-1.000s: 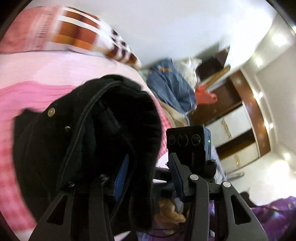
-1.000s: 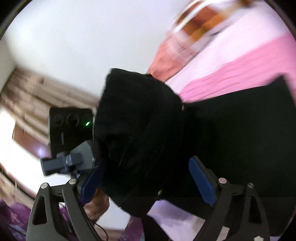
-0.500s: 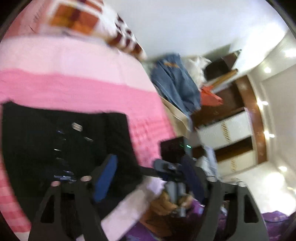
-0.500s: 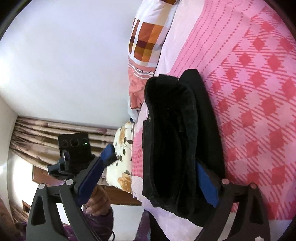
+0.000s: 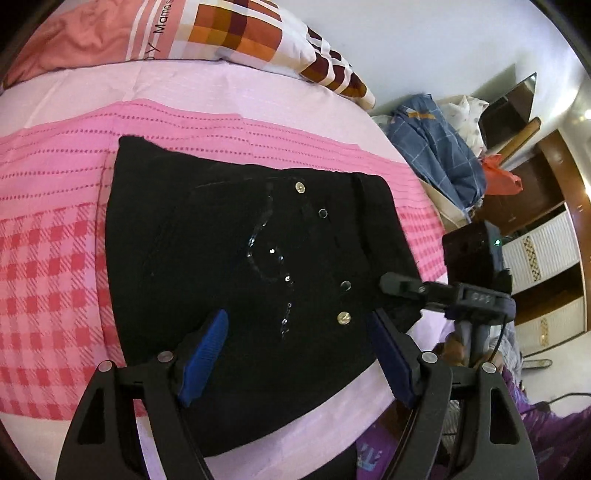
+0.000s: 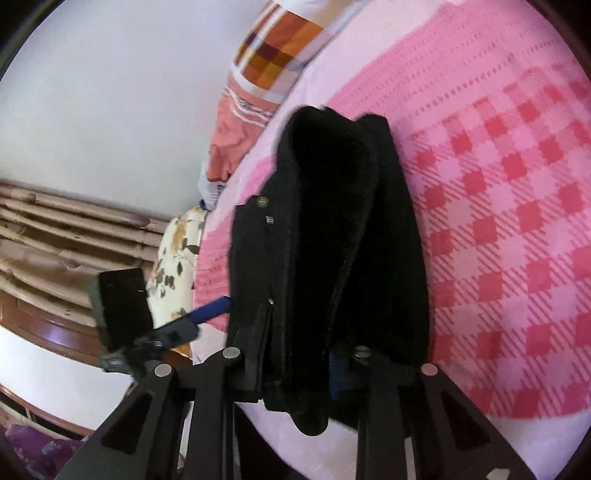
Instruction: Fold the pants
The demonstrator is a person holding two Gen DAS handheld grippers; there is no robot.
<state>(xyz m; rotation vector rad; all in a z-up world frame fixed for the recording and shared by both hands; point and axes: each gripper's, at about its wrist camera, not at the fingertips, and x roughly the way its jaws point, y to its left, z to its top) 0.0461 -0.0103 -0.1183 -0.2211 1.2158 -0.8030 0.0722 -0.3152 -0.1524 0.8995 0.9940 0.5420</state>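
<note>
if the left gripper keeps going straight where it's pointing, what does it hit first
Most likely the black pants: they lie on the bed right ahead of the open left gripper. The gap to them is unclear.

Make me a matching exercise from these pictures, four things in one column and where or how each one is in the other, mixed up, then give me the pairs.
Things:
1. black pants
2. left gripper
3. right gripper
4. checked pillow

States:
A. jaws shut on a fold of fabric
B. at the head of the pink bedspread, against the wall
C. jaws open, holding nothing
D. folded, lying on the bed

Pairs: 1-D, 2-C, 3-A, 4-B
</note>
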